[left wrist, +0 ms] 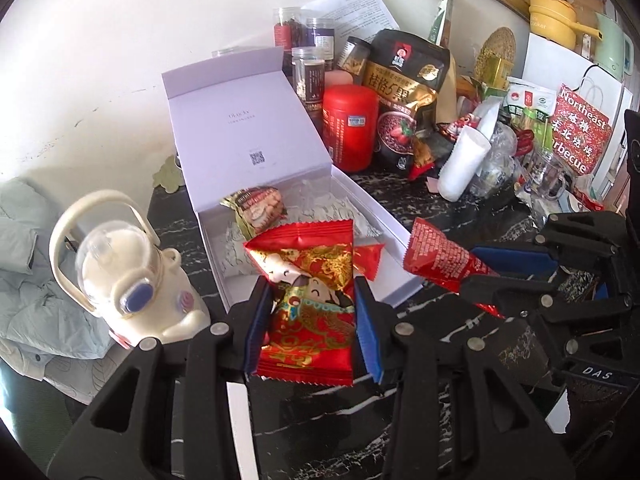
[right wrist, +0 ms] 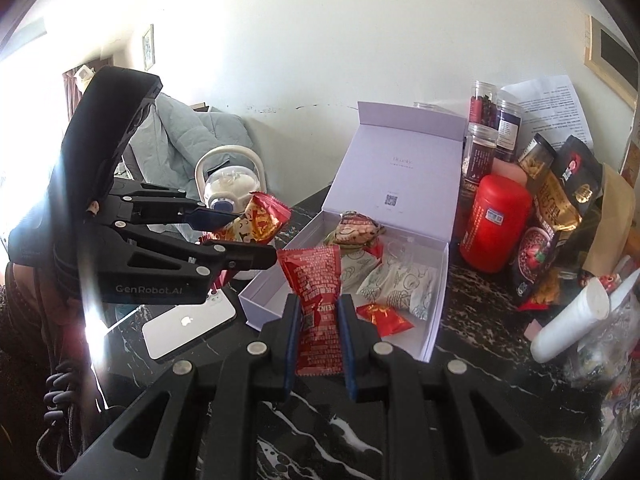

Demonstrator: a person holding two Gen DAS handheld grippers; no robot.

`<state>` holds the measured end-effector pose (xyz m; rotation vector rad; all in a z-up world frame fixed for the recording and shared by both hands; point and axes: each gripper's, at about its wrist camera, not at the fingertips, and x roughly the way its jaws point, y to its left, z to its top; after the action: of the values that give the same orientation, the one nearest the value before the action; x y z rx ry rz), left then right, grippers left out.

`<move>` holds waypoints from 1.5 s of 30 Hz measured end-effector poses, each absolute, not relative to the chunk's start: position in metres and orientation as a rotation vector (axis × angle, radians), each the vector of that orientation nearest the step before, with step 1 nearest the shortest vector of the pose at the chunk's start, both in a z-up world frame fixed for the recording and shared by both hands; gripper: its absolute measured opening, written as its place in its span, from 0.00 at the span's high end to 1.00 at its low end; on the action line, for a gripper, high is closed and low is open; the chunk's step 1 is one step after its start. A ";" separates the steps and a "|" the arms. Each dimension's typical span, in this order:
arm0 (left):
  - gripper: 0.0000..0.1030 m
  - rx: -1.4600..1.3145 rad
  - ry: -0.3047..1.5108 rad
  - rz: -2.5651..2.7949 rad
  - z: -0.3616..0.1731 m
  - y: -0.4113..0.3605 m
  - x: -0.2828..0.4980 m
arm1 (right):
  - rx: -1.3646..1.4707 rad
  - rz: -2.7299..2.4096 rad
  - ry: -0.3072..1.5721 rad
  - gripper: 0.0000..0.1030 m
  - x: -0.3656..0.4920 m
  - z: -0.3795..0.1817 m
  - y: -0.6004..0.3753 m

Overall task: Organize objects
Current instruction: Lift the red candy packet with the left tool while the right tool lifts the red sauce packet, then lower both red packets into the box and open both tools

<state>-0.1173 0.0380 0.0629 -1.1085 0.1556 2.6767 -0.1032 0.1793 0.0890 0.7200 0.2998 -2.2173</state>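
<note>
Left wrist view: my left gripper (left wrist: pixel 308 312) is clamped on a red-and-gold cartoon snack packet (left wrist: pixel 308 304), pads pinching its middle so the sealed ends stick out free. It hangs just in front of the open white gift box (left wrist: pixel 384 216), not inside yet.

Right gripper (right wrist: pixel 318 328) is pinched tight on a plain red sachet (right wrist: pixel 318 300), gripped across its narrow waist with the printed top fanning upward. It sits over the box's near edge, also off the countertop (right wrist: pixel 472 380).

Box lid is propped open against the wall side, which leaves the tray clear from my side. It already holds a gold-brown wrapped pastry (right wrist: pixel 356 230), pale patterned packets (right wrist: pixel 400 284) and a small red packet (right wrist: pixel 384 318), so I read it as the collection bin. Free space looks to be the right half; glare makes the clear wrapper there hard to judge.

White phone (right wrist: pixel 188 326) lies by the box's left corner, and a red tin (right wrist: pixel 494 228) stands past its right wall. Both should stay out of my drop path.
</note>
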 end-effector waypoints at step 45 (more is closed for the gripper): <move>0.63 -1.360 0.096 2.771 -0.005 0.038 -0.230 | 0.860 -2.013 0.280 0.82 -0.243 0.028 0.161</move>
<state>-0.2296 0.0381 -0.0054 -1.3605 0.0956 2.7712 -0.2426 0.1614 0.0280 0.8597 0.2795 -2.0130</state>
